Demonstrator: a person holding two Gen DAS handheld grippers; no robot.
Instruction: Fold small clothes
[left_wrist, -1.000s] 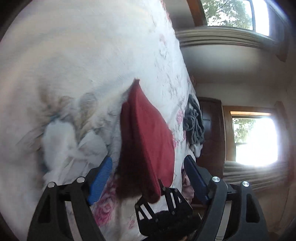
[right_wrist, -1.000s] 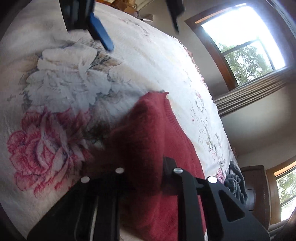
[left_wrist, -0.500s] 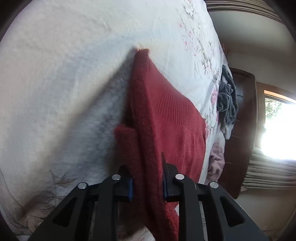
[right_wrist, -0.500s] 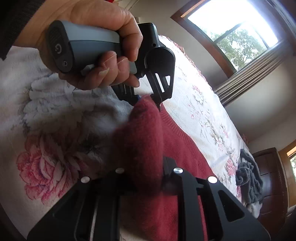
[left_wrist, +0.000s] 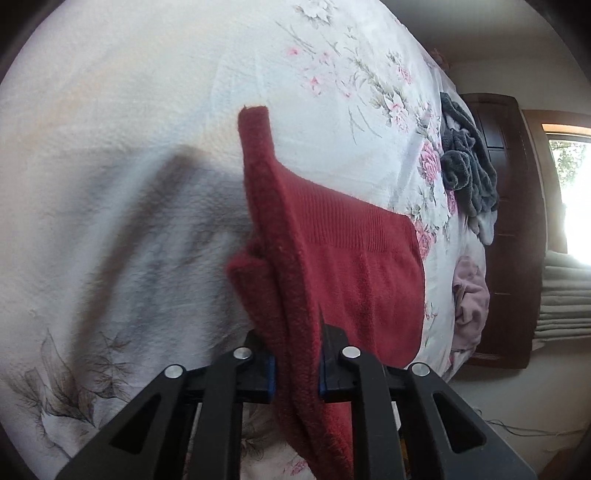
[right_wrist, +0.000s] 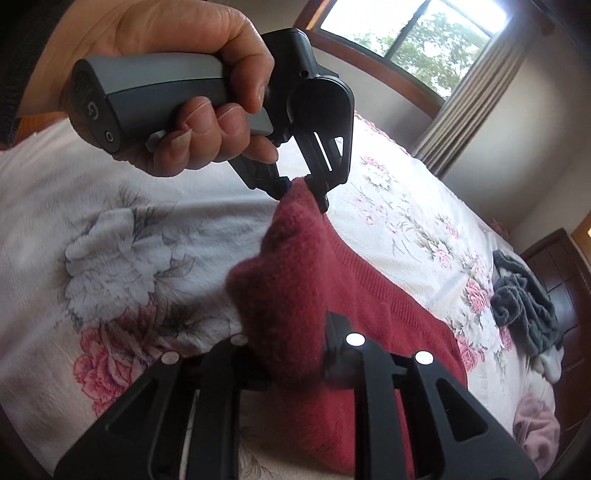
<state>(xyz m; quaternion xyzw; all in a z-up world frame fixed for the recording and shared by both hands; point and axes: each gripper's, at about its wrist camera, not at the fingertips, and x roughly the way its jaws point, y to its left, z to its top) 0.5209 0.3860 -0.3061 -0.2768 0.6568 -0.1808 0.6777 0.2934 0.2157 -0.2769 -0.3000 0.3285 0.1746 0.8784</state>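
A dark red knitted garment is lifted off the flowered bedspread along one edge. My left gripper is shut on that edge, and the cloth bunches between its blue pads. In the right wrist view the red garment is pinched at both ends: my right gripper is shut on a thick fold close to the camera, and the left gripper, held by a hand, grips the far corner. The rest of the garment lies on the bed to the right.
A dark grey heap of clothes and a pale pink garment lie at the far right of the bed. Dark wooden furniture stands beyond. Windows with curtains line the wall. The bedspread to the left is bare.
The left gripper came over the garment's far corner and shut on it. Both grippers have since raised the edge higher off the bed.
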